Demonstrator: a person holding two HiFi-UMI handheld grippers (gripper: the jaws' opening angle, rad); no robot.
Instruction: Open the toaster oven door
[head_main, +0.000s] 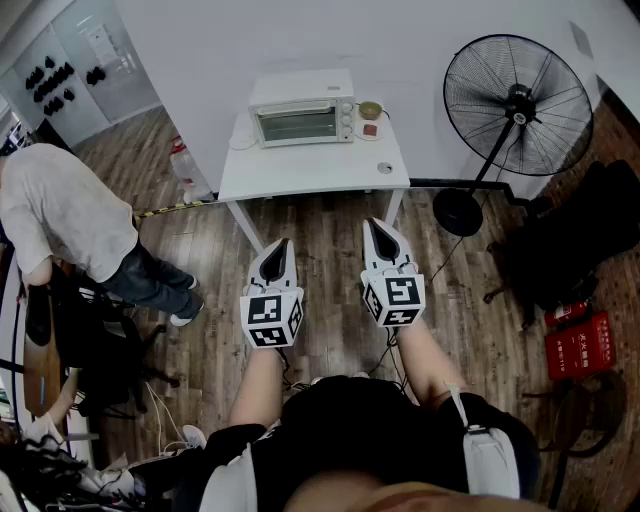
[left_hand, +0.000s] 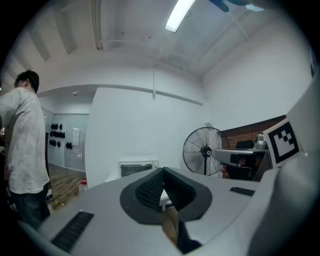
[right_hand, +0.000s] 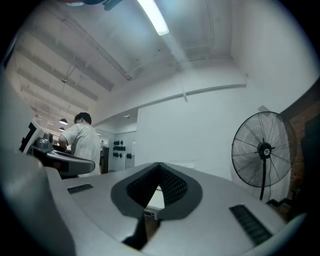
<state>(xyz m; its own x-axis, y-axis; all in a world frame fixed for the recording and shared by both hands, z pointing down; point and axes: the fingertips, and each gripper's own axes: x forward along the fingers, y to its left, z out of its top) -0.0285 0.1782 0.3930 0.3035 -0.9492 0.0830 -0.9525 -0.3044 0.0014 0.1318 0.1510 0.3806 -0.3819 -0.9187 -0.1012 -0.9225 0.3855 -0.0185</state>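
The white toaster oven (head_main: 300, 108) stands at the back of a white table (head_main: 300, 168), its glass door closed. It also shows small and far off in the left gripper view (left_hand: 138, 167). Both grippers are held level over the wooden floor, well short of the table. My left gripper (head_main: 283, 243) (left_hand: 163, 170) is shut with nothing between its jaws. My right gripper (head_main: 373, 222) (right_hand: 159, 164) is shut too and holds nothing. In the right gripper view the oven is mostly hidden behind the jaws.
A big standing fan (head_main: 515, 105) (right_hand: 262, 150) is right of the table. A person in a white shirt (head_main: 60, 215) (left_hand: 20, 145) bends over at the left. A small bowl (head_main: 371, 110) sits beside the oven. A red crate (head_main: 580, 345) lies at the right.
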